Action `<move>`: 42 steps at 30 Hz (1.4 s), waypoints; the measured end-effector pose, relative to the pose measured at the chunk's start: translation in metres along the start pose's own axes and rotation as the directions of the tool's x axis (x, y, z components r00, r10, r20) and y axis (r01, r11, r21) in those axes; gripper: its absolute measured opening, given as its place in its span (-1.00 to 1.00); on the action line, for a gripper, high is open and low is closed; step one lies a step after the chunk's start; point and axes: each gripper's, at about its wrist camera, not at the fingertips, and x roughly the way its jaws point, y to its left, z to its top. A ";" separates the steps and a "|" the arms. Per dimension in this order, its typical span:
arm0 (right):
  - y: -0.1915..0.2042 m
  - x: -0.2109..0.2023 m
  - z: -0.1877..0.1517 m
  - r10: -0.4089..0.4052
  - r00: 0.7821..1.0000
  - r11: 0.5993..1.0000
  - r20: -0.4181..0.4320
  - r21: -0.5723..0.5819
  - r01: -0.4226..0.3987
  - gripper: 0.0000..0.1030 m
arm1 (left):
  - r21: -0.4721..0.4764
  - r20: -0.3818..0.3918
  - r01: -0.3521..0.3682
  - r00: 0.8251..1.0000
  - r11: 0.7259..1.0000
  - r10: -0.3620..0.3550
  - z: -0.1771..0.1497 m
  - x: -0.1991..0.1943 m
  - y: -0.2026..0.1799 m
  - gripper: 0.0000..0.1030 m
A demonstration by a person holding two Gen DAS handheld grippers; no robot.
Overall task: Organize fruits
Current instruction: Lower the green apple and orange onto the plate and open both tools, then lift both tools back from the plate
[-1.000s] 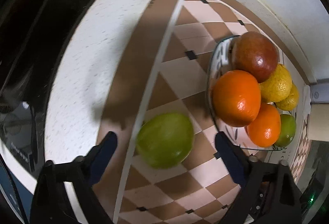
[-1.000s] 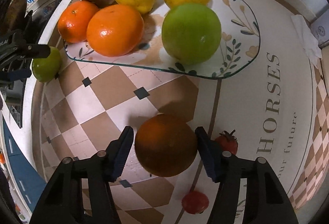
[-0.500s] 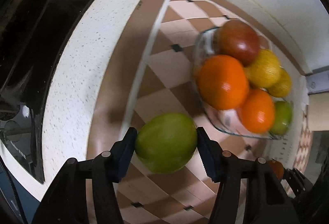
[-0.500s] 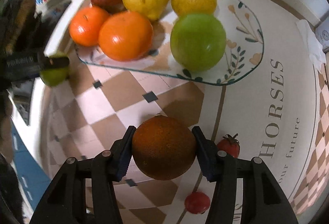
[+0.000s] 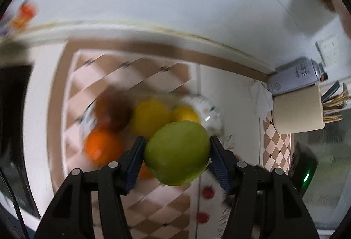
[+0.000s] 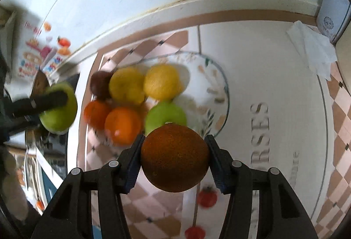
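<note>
My left gripper (image 5: 177,156) is shut on a green apple (image 5: 177,152) and holds it in the air over the near side of the floral plate (image 5: 209,117). My right gripper (image 6: 174,156) is shut on a dark orange fruit (image 6: 174,157), lifted above the mat in front of the plate (image 6: 216,89). The plate holds two lemons (image 6: 162,82), two oranges (image 6: 122,124), a dark red fruit (image 6: 101,85) and a green apple (image 6: 165,116). The left gripper with its apple (image 6: 59,107) shows at the left of the right wrist view.
A checkered mat (image 6: 258,89) printed with tomatoes covers the counter. A crumpled tissue (image 6: 313,52), a grey can (image 5: 295,75) and a cream holder of chopsticks (image 5: 298,110) stand at the right. A dark stove top (image 5: 11,107) lies left. The wall runs behind.
Both grippers rose off the mat with their fruit. The left swung right toward the plate; a second ago it was still open around the apple.
</note>
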 end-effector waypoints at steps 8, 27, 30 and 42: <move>-0.024 0.023 0.014 0.022 1.000 0.998 -0.003 0.055 -0.022 0.12 | 0.194 -0.193 -0.085 0.973 0.977 0.123 0.058 0.089 -0.065 0.09; -0.049 0.020 0.022 0.093 0.994 0.983 -0.064 0.168 -0.081 0.60 | 0.150 -0.317 -0.035 0.945 0.988 0.082 0.058 0.124 -0.065 0.66; -0.047 0.012 0.022 0.026 0.998 0.989 -0.061 0.145 -0.017 0.74 | 0.160 -0.266 -0.090 0.955 0.983 0.131 0.053 0.106 -0.056 0.71; 0.012 -0.021 0.000 -0.233 0.972 0.972 0.019 -0.022 0.234 0.86 | 0.107 0.000 -0.320 0.947 0.941 0.322 -0.025 0.012 0.020 0.71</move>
